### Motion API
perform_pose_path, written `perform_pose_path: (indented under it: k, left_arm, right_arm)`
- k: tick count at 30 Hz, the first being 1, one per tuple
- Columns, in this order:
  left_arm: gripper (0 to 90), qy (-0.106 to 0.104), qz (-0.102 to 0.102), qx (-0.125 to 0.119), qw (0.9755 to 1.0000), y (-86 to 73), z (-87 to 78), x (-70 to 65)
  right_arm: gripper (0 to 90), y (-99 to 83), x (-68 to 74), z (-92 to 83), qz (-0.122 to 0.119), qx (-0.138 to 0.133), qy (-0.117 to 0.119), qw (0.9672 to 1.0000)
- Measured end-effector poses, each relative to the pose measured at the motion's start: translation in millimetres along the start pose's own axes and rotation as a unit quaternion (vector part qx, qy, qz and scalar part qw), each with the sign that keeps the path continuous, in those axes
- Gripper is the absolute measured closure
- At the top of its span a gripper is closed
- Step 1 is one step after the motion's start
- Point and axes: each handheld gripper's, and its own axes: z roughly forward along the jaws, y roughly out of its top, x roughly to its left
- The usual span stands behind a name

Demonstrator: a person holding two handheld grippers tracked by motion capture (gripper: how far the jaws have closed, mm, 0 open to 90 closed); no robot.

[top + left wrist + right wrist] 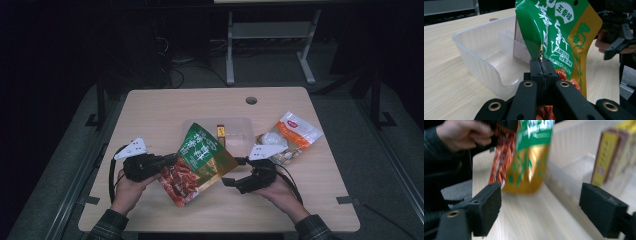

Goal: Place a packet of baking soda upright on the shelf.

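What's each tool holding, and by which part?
Left tool: shut on the green pouch, pinching its side edge. Right tool: open, holding nothing.

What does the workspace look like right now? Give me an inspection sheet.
Surface: wooden table, with a round hole at the far edge.
Job's things: green snack bag held upright beside the clear plastic bin.
Clutter: yellow box in the bin; orange-and-white packet beside the bin.
Grippers: left gripper clamped on the bag's edge; right gripper open, holding nothing.
Cables: black cable loops from the left gripper.
Surroundings: dark room, grey frame behind the table.
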Motion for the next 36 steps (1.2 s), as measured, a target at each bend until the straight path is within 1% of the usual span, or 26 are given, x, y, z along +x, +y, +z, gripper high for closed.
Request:
perform_pose_path:
  k: [1,3,4,5,6,8,9,10,11,12,13,14,15,16,17,18,19,20,23,25,26,29,33,36]
  left_arm:
    - [89.9,0.000,0.000,0.000,1.0000,0.0,0.0,0.0]
    - [89.9,0.000,0.001,-0.001,1.0000,0.8,0.5,-1.4]
    - [89.8,-0.001,0.001,-0.003,1.0000,1.0,0.7,-2.2]
    - [89.8,-0.002,0.001,-0.003,1.0000,1.1,0.7,-2.6]
    - [89.8,-0.002,0.002,-0.003,1.0000,1.2,0.8,-3.0]
    - [89.8,-0.002,0.002,-0.007,1.0000,1.4,0.8,-3.2]
    - [89.8,-0.002,0.003,-0.007,1.0000,1.5,0.6,-3.1]
    - [89.8,-0.004,0.002,-0.009,1.0000,1.6,0.3,-2.8]
    - [89.8,-0.004,0.002,-0.009,1.0000,1.6,0.3,-2.8]
    - [89.8,-0.002,0.001,-0.009,1.0000,1.6,0.3,-2.8]
    - [89.8,-0.002,0.001,-0.009,1.0000,1.6,0.3,-2.8]
    - [89.7,0.000,0.002,-0.009,1.0000,1.4,0.3,-2.5]
    - [89.7,0.000,0.002,-0.009,1.0000,1.4,0.3,-2.5]
    - [89.7,-0.003,-0.004,-0.013,0.9999,0.9,-0.3,-2.0]
    - [89.7,-0.003,-0.004,-0.013,0.9999,0.9,-0.3,-2.0]
    - [89.7,-0.007,-0.002,-0.014,0.9999,0.6,0.4,-2.3]
    - [89.6,-0.007,-0.002,-0.014,0.9999,0.6,0.4,-2.3]
    - [89.6,-0.010,-0.002,-0.014,0.9999,0.4,1.5,-3.7]
    - [89.5,-0.014,-0.001,-0.012,0.9998,-0.1,2.5,-5.0]
    - [89.4,-0.017,0.001,-0.010,0.9998,-0.7,3.7,-6.6]
    - [89.4,-0.021,0.006,-0.006,0.9998,-1.8,5.0,-8.4]
    - [89.3,-0.024,0.010,0.001,0.9997,-3.0,5.9,-10.1]
    - [89.1,-0.030,0.016,0.010,0.9994,-4.9,9.1,-14.1]
    - [88.1,-0.029,0.022,0.014,0.9992,-4.8,10.1,-14.1]
  right_arm:
    - [20.6,0.0,0.0,0.0,0.000,0.000,0.000,1.0000]
    - [26.5,6.1,1.5,7.1,0.000,-0.015,0.002,0.9999]
    - [32.2,9.5,1.2,12.9,0.003,-0.025,0.008,0.9997]
    - [32.2,9.5,1.2,12.9,0.003,-0.025,0.008,0.9997]
    - [34.0,11.2,1.4,16.0,0.007,-0.025,0.006,0.9996]
    - [43.2,13.4,1.0,21.7,0.007,-0.023,0.015,0.9996]
    - [46.6,14.0,1.1,24.3,0.006,-0.021,0.014,0.9997]
    - [54.3,14.4,0.2,28.3,0.006,-0.017,0.017,0.9997]
    - [54.3,14.4,0.2,28.3,0.006,-0.017,0.017,0.9997]
    - [62.6,14.4,-0.6,31.1,0.013,-0.015,0.025,0.9995]
    - [62.6,14.4,-0.6,31.1,0.013,-0.015,0.025,0.9995]
    - [71.1,15.2,-0.9,32.5,0.013,-0.017,0.030,0.9993]
    - [71.1,15.2,-0.9,32.5,0.013,-0.017,0.030,0.9993]
    - [77.7,16.8,-0.4,31.5,0.016,-0.018,0.035,0.9991]
    - [77.7,16.8,-0.4,31.5,0.016,-0.018,0.035,0.9991]
    - [82.3,18.4,-0.7,29.0,0.016,-0.021,0.040,0.9989]
    - [82.3,18.4,-0.7,29.0,0.016,-0.021,0.040,0.9989]
    - [87.1,20.6,-0.9,25.9,0.014,-0.022,0.039,0.9989]
    - [88.9,22.6,-3.2,22.9,0.020,-0.024,0.044,0.9985]
    - [89.2,24.6,-4.5,19.5,0.018,-0.021,0.047,0.9985]
    - [89.3,27.3,-6.1,16.2,0.010,-0.016,0.051,0.9985]
    - [89.4,31.1,-8.2,12.3,0.005,-0.013,0.054,0.9984]
    - [89.6,36.4,-11.5,6.8,0.006,-0.013,0.059,0.9982]
    - [89.7,38.2,-12.0,4.5,0.001,-0.009,0.066,0.9978]
